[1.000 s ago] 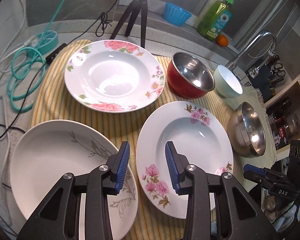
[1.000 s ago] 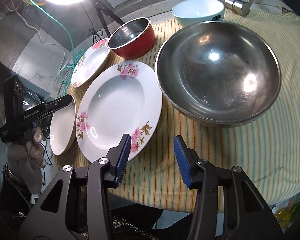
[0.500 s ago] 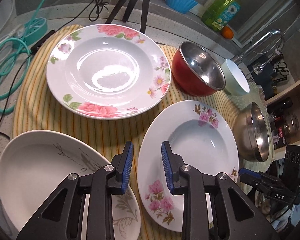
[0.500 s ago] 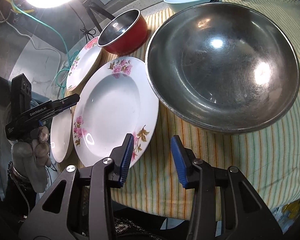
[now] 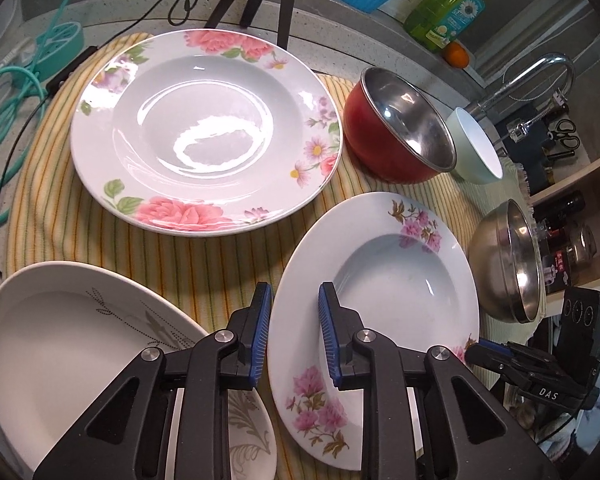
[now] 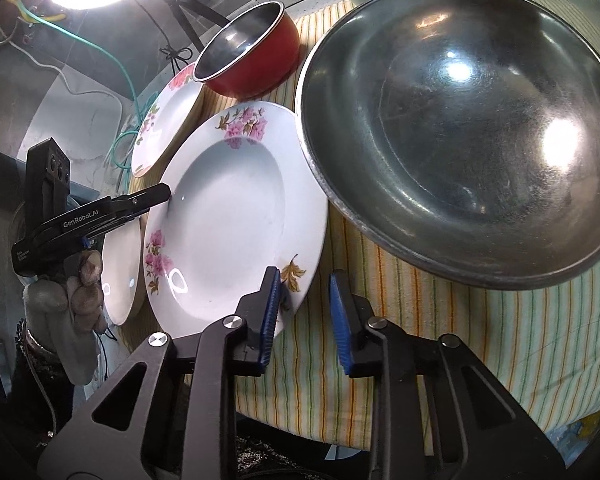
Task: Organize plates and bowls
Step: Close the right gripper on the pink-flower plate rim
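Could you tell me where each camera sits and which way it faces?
Left wrist: on the left claw, facing across the pink-flowered plate and rose plate; the right claw shows at right.
Right wrist: on the right claw, facing the steel bowl; the gloved hand shows.
Shared: that plate, the red bowl.

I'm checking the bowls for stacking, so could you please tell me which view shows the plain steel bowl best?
The right wrist view: the steel bowl fills its upper right, with the whole inside and the rim facing the camera. The left wrist view shows it small at the right edge, stretched and seen side-on.
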Action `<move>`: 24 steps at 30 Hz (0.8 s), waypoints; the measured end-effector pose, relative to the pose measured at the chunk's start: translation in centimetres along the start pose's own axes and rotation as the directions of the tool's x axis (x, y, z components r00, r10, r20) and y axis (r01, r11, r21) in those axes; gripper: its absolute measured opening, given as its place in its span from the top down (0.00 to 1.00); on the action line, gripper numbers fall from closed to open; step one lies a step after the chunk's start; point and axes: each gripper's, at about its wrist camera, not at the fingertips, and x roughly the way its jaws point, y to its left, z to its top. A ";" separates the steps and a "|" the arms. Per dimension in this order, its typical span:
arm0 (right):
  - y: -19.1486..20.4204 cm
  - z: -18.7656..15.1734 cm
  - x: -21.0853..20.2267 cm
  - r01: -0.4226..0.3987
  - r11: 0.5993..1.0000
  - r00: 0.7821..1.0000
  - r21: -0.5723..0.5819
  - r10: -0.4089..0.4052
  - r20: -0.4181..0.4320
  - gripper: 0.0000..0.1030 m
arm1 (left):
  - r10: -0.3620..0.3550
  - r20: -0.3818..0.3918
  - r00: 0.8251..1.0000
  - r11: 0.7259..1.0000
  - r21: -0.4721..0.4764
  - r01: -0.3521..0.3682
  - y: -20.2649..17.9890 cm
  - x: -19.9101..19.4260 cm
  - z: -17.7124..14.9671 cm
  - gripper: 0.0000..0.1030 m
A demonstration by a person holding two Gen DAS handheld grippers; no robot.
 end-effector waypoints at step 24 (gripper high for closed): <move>0.4 0.4 0.4 0.021 0.997 0.998 -0.072 -0.025 -0.055 0.82 | 0.033 0.007 0.999 0.999 -0.001 -0.033 -1.7 -0.3 -2.0 0.78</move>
